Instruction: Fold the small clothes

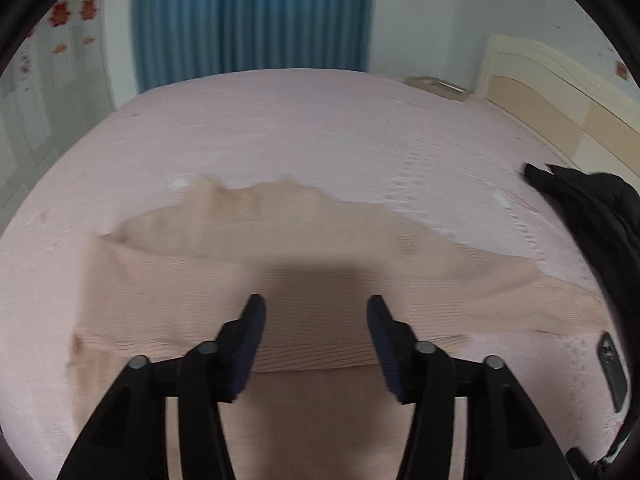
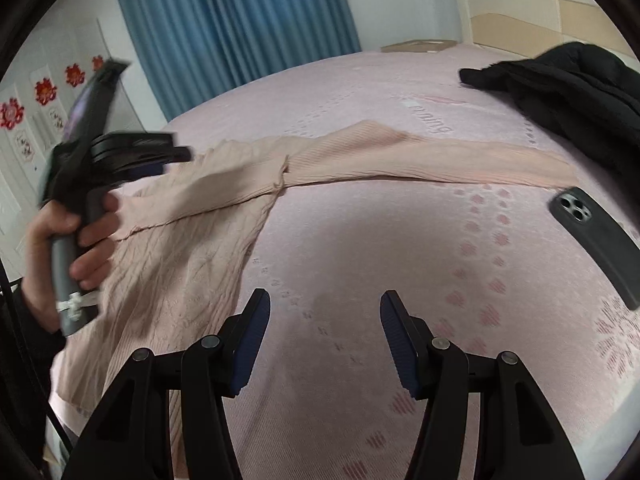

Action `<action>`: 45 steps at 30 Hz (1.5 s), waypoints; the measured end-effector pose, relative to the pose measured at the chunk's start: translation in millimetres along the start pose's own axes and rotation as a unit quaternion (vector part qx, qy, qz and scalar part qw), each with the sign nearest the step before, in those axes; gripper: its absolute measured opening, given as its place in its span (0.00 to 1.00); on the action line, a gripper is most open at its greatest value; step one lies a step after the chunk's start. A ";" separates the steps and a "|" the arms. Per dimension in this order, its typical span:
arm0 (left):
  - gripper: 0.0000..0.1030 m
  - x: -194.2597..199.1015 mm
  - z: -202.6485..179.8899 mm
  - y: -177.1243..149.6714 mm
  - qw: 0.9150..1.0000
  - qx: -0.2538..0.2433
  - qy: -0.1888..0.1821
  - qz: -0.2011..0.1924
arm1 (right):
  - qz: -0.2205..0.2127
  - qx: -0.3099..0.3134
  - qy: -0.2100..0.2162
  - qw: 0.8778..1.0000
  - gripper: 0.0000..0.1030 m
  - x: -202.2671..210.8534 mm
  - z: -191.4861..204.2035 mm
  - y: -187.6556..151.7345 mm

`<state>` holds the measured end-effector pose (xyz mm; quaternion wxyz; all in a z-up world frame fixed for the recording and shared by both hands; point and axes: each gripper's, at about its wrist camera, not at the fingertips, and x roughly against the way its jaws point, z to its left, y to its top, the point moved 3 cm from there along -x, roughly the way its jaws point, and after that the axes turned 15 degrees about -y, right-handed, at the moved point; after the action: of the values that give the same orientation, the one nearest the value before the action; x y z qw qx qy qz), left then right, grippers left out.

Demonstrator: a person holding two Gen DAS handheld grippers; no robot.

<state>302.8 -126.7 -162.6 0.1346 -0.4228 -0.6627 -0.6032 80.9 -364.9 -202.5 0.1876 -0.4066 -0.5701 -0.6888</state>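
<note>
A pale peach ribbed knit garment (image 1: 304,288) lies spread on the pink bed; in the right wrist view it (image 2: 192,232) shows at the left, with one long sleeve (image 2: 460,160) stretched out to the right. My left gripper (image 1: 316,310) is open and empty, hovering just above the garment's middle. In the right wrist view the left gripper (image 2: 176,156) shows blurred, held in a hand above the garment. My right gripper (image 2: 325,304) is open and empty over bare bed cover, to the right of the garment's body and in front of the sleeve.
A black garment (image 2: 568,92) lies bunched at the bed's far right, also in the left wrist view (image 1: 592,216). A black phone (image 2: 596,240) lies face down by the sleeve's end. A headboard (image 2: 540,16), a blue curtain (image 1: 252,16) and a cardboard box (image 2: 420,45) stand beyond the pink bed cover (image 2: 360,248).
</note>
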 end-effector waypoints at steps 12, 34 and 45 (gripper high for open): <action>0.57 40.6 208.2 -33.7 0.989 0.145 0.035 -0.015 | 0.017 0.012 -0.031 0.999 0.55 -40.8 34.7 4.7; 0.33 1.6 235.5 -15.0 0.986 0.147 0.066 -0.036 | 0.044 0.028 -0.028 0.998 0.62 -57.9 35.0 4.7; 0.53 -5.4 164.7 -44.6 0.997 0.051 0.054 0.009 | 0.044 0.017 -0.017 0.999 0.62 -56.0 31.8 4.4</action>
<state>328.5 25.3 -235.8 0.1970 -0.3887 -0.6805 -0.5890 128.6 -347.8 -242.4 0.2144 -0.4398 -0.5664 -0.6632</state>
